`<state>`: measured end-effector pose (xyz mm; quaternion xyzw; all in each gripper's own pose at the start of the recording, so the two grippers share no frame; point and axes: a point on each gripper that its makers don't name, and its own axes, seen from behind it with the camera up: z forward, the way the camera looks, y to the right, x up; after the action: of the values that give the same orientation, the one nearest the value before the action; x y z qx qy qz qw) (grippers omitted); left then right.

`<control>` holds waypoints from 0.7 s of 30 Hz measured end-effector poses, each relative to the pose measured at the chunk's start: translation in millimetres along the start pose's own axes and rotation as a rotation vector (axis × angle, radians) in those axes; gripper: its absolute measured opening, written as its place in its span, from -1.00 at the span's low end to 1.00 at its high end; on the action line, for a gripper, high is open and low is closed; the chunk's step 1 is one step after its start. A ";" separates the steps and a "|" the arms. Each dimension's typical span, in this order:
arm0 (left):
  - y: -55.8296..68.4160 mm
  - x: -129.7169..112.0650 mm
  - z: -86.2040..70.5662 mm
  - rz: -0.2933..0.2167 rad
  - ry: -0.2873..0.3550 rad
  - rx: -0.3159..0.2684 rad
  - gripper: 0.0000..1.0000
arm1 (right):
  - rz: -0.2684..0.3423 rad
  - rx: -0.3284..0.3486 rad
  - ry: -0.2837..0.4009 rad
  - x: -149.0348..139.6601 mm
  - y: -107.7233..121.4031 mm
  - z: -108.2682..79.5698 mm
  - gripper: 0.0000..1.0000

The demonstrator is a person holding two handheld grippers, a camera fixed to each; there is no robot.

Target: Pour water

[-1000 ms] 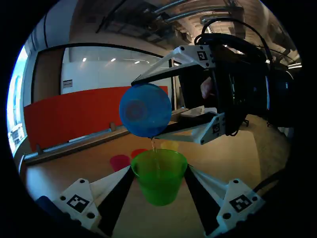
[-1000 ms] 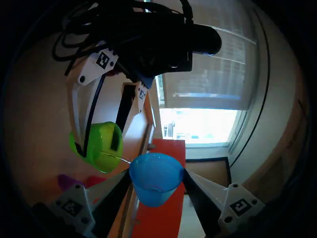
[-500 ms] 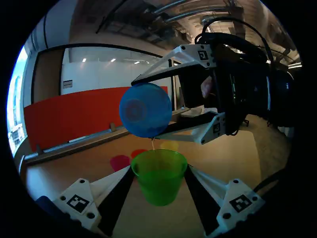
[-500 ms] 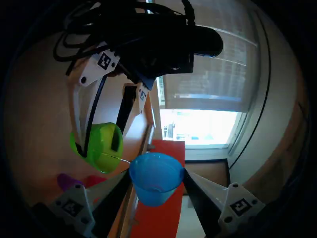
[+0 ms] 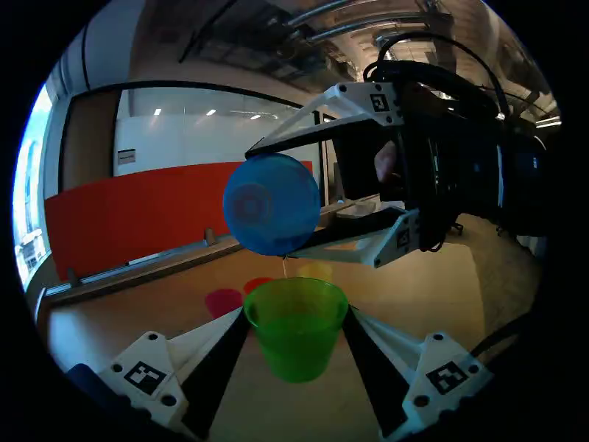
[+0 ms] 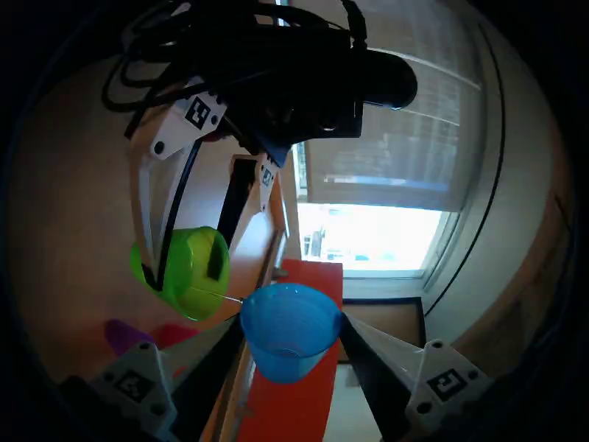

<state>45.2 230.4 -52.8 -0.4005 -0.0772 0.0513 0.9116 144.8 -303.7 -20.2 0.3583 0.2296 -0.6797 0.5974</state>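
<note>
My left gripper (image 5: 296,335) is shut on a green cup (image 5: 296,325) held upright over a wooden table (image 5: 420,287), with water inside. Just above it my right gripper (image 5: 291,202) is shut on a blue cup (image 5: 271,204), tipped on its side with its base toward the camera. A thin stream of water (image 5: 283,267) falls from the blue cup's lip into the green cup. In the right gripper view the blue cup (image 6: 289,340) sits between the right gripper (image 6: 289,339) and its fingers, and the stream (image 6: 217,295) runs to the green cup (image 6: 184,272) in the left gripper (image 6: 188,261).
Pink (image 5: 223,300), red (image 5: 258,282) and yellow (image 5: 315,269) cups lie on the table behind the green cup. An orange wall panel (image 5: 132,214) and a rail along the table's far edge stand beyond. A bright window (image 6: 375,236) appears in the right gripper view.
The stream of water has thinned. The blue cup has shifted very slightly to the right; both grippers otherwise hold still.
</note>
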 end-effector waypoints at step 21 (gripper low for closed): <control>-0.6 0.7 -1.2 -0.002 0.003 0.003 0.73 | -0.037 0.000 0.001 14.2 -4.1 -7.9 0.87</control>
<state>46.1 229.2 -53.2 -0.3993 -0.0759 0.0499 0.9123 142.0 -306.3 -36.5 0.3544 0.2365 -0.6906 0.5845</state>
